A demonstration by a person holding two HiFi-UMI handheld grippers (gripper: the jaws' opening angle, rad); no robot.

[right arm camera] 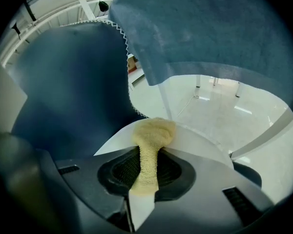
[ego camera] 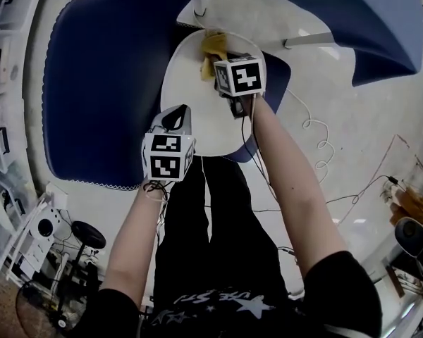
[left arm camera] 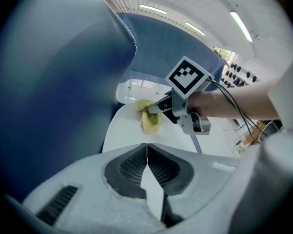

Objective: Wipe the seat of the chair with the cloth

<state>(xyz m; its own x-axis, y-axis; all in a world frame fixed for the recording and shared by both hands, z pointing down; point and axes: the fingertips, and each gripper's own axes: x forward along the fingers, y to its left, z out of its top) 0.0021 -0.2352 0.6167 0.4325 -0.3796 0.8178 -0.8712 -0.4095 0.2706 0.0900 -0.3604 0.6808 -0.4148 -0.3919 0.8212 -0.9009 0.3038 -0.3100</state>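
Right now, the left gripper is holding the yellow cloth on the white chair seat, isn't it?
No, it's the right gripper holding the yellow cloth on the white chair seat. The right gripper view shows the cloth pinched between its jaws; the left gripper is shut, empty.

The cloth is a coarse yellow knit, matt and nubbly. The chair seat looks like smooth white plastic with a soft sheen. The right gripper has dark ribbed pads in a matt plastic shell. The blue cover is matt fabric.

Blue mats lie on pale floor.
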